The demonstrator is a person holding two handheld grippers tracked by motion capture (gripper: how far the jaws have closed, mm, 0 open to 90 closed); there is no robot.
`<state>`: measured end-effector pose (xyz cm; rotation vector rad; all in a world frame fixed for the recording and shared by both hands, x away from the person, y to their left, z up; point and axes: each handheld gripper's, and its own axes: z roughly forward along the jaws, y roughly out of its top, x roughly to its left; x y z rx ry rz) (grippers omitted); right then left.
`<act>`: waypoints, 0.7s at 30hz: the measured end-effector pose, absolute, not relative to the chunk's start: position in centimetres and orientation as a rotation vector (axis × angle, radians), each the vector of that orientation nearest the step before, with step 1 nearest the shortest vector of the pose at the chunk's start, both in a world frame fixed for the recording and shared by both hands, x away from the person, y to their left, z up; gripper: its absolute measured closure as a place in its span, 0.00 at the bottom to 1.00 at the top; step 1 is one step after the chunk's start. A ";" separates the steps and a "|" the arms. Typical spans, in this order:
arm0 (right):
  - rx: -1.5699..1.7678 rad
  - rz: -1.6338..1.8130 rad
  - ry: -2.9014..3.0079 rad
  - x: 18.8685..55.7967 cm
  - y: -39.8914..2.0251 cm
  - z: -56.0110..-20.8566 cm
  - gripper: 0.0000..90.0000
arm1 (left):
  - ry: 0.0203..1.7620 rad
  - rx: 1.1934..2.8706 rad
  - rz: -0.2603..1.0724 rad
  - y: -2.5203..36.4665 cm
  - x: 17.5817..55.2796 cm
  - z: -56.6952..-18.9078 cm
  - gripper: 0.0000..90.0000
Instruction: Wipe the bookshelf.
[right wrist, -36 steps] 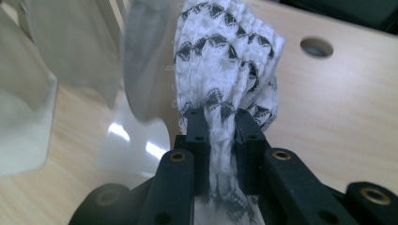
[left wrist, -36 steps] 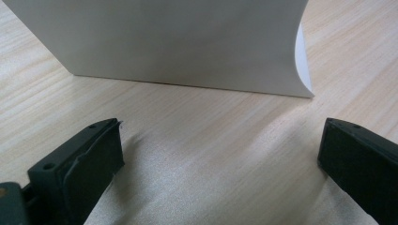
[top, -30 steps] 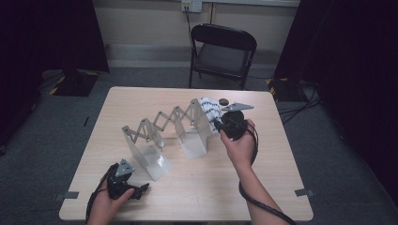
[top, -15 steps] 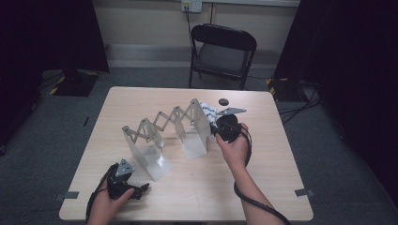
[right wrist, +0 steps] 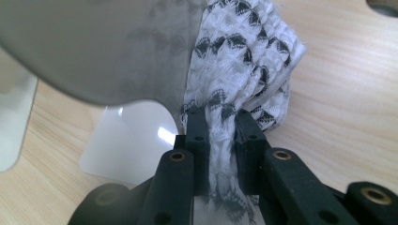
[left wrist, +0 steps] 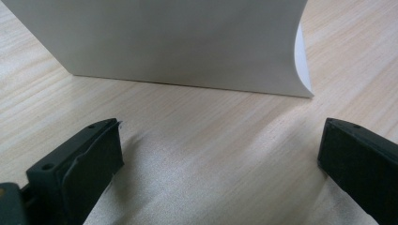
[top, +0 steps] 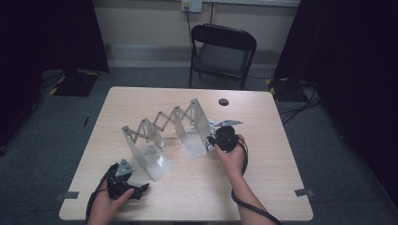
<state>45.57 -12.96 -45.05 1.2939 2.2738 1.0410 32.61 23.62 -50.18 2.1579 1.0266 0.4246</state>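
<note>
A metal rack [top: 164, 124] of upright plates joined by a scissor lattice stands mid-table. My right gripper [right wrist: 220, 119] is shut on a bunched white cloth with a black pattern [right wrist: 244, 61], held low over the table against the rack's right end plate [right wrist: 103, 47]. From the high view, the right gripper [top: 213, 140] sits just right of that plate. My left gripper [top: 143, 187] rests on the table near the front left corner, jaws open. It faces the base of the rack's left plate [left wrist: 178, 42], and the left gripper [left wrist: 220, 140] has nothing between its jaws.
A small black disc [top: 223, 101] lies on the wooden table [top: 263, 187] behind the rack. A black folding chair [top: 223, 51] stands beyond the far edge. Cables trail from both grippers toward the front edge.
My right hand has come down toward the table with the cloth, ending beside the rack's right plate. The left hand has stayed put.
</note>
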 end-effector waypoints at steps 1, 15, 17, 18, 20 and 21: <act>1.294 1.037 2.277 45.6 -12.9 -45.3 0.88 | 1.024 2.160 0.426 23.6 32.6 -50.2 0.00; 1.274 0.989 2.308 45.1 -13.0 -47.9 0.86 | 1.027 2.157 0.427 23.6 32.6 -50.2 0.00; 1.278 0.991 2.307 44.9 -13.2 -48.0 0.86 | 1.027 2.158 0.427 23.6 32.6 -50.2 0.00; 1.273 0.992 2.307 44.8 -13.3 -48.1 0.86 | 1.027 2.157 0.427 23.6 32.6 -50.2 0.00; 1.272 0.996 2.305 44.4 -13.4 -48.2 0.86 | 1.027 2.158 0.427 23.6 32.6 -50.2 0.00; 1.266 0.994 2.307 44.2 -13.5 -48.2 0.86 | 1.027 2.158 0.427 23.6 32.6 -50.2 0.00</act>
